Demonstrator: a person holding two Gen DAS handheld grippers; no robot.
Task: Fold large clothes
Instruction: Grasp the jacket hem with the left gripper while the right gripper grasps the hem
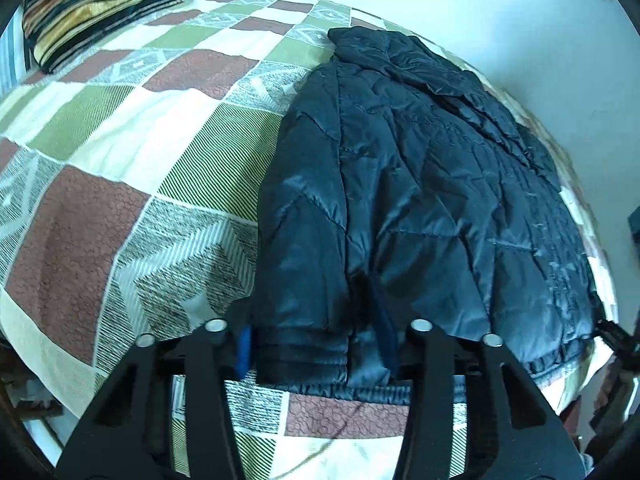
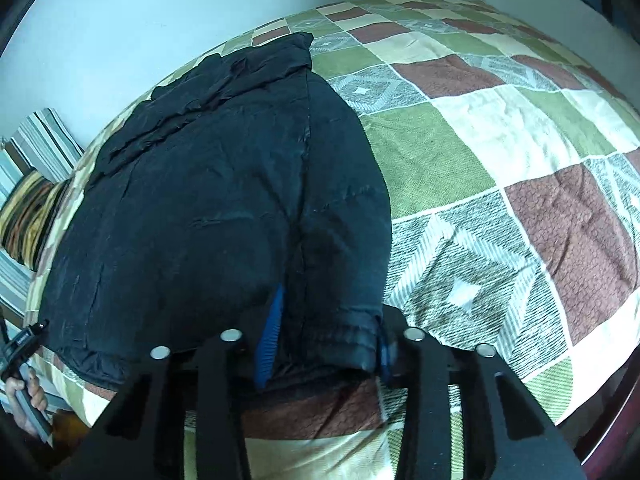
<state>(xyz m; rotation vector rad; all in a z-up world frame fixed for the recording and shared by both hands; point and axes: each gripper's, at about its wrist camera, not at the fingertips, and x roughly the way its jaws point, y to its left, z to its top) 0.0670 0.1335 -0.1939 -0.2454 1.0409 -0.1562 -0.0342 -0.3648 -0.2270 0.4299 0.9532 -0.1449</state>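
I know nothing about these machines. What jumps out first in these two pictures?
A dark quilted jacket lies spread on a bed, dominating both views. Beneath it is a checkered bedspread of green, brown and cream squares. At the near hem, the left gripper and right gripper each straddle the jacket's edge with wide-open blue-padded fingers.

I see a quilted jacket [image 1: 420, 184] of slightly shiny, crinkled cloth, a matt woven patchwork bedspread [image 1: 120, 140] with rough-looking printed squares, and matt black plastic on my left hand-held gripper [image 1: 320, 354].

Open bedspread [image 1: 132, 208] left of the jacket [image 1: 420, 200]; wall [image 1: 520, 40] close along its right side.
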